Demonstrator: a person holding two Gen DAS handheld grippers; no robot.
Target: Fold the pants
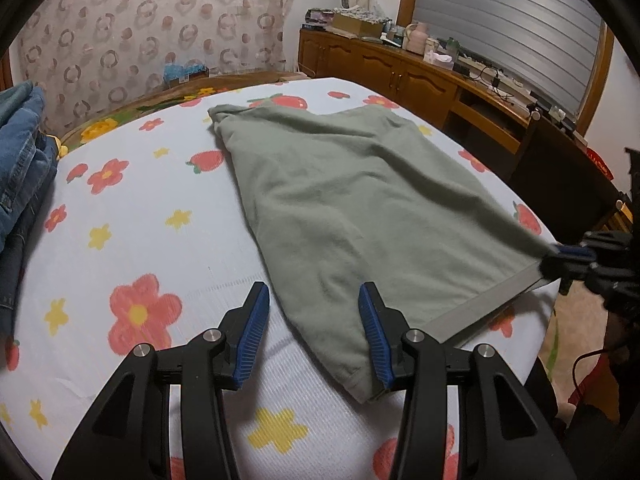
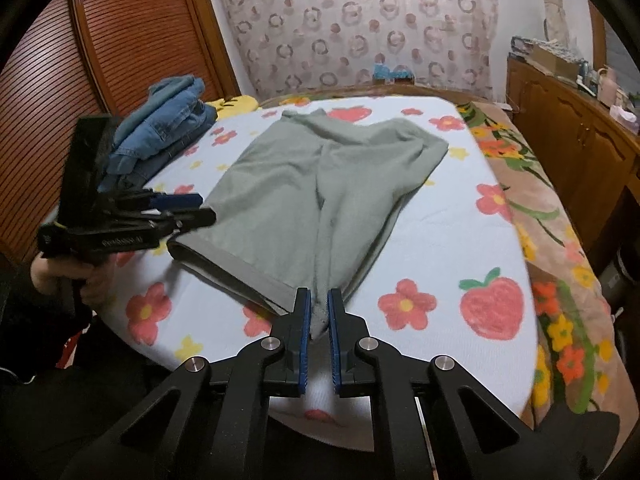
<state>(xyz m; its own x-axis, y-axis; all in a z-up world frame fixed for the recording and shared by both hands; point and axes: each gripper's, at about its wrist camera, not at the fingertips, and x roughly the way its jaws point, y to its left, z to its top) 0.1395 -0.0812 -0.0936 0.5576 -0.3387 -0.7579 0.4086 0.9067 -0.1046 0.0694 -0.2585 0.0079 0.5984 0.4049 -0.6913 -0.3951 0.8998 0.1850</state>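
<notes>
Grey-green pants [image 1: 360,200] lie spread on the flowered bed sheet [image 1: 140,208], also in the right wrist view [image 2: 312,184]. My left gripper [image 1: 314,296] is open, with the near left corner of the pants' waistband between its fingers, not clamped. In the right wrist view it [image 2: 196,208] hovers at the band's left corner. My right gripper [image 2: 319,304] is shut on the waistband's right corner and lifts it slightly. It shows in the left wrist view [image 1: 560,256] at the far right, pinching the cloth.
A stack of blue jeans [image 2: 168,128] lies at the bed's left side, also in the left wrist view [image 1: 20,152]. A wooden cabinet [image 1: 380,68] with clutter stands beyond the bed. A flowered blanket [image 2: 560,248] runs along the right bed edge.
</notes>
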